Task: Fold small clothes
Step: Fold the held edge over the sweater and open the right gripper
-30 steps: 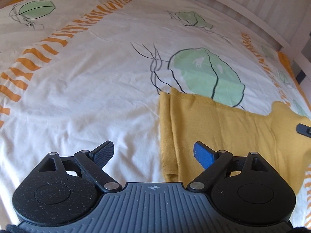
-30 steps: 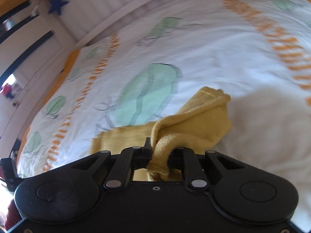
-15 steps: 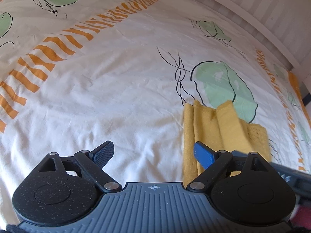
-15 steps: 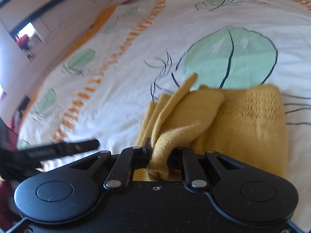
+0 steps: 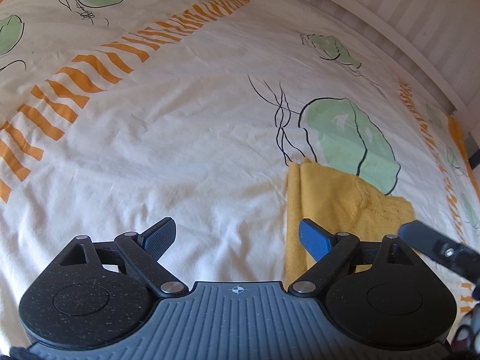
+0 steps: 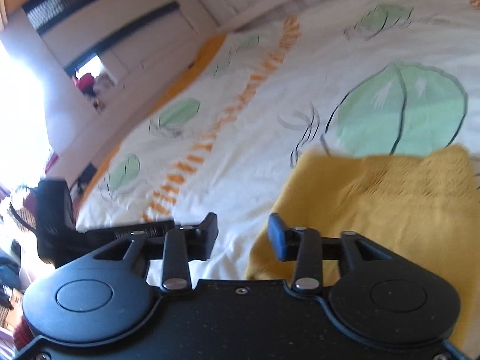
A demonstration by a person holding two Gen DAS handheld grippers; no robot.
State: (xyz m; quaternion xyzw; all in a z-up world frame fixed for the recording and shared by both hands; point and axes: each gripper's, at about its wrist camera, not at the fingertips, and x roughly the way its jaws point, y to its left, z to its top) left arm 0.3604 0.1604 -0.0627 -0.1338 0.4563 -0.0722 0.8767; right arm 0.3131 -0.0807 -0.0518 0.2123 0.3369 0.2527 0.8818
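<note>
Right gripper point(image 6: 243, 237): jaws have just been opening, now standing partly apart with nothing between them; only bedsheet is showing in the gap, and the yellow knit garment point(image 6: 390, 207) is lying off at its 3 o'clock, right pad over its near edge. So it is letting go of the fold it was carrying.

Left gripper point(image 5: 237, 237): jaws wide, empty, idling over bare sheet; the same garment point(image 5: 336, 198) is sitting at its 3 o'clock, well clear of the left pad.

Garment is lying flat on the bed point(image 5: 180, 150) as a compact layered rectangle, far edge overlapping the green leaf print point(image 5: 348, 138).

Judging progress: the fold looks laid down and nearly done. Left to do, probably: one more fold or squaring the edges. No other clothes are showing.
</note>
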